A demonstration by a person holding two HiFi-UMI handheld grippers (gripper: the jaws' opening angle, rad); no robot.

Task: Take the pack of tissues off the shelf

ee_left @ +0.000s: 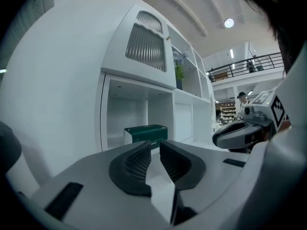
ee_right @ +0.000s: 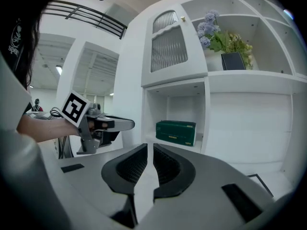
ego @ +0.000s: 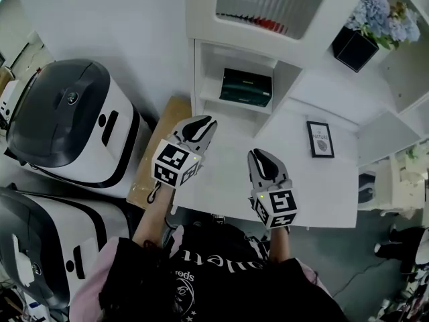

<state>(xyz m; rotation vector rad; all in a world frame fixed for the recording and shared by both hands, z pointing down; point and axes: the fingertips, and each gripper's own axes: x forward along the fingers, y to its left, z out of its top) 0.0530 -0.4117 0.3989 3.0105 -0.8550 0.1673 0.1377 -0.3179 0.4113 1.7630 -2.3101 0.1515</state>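
A dark green pack of tissues (ego: 246, 87) lies in an open cubby of the white shelf unit (ego: 201, 72), seen also in the left gripper view as the tissue pack (ee_left: 146, 133) and in the right gripper view as the same pack (ee_right: 176, 132). My left gripper (ego: 204, 121) hovers over the white counter just in front of that cubby, jaws together and empty (ee_left: 152, 145). To its right and nearer me, my right gripper (ego: 260, 154) is shut with nothing in it (ee_right: 150, 146). Both point toward the shelf, apart from the pack.
A small framed picture (ego: 320, 139) lies on the white counter (ego: 322, 200) at right. Blue flowers in a black pot (ego: 365, 35) stand on a higher shelf. A ribbed cabinet door (ego: 268, 2) is above the cubby. Large white and grey machines (ego: 67, 119) stand at left.
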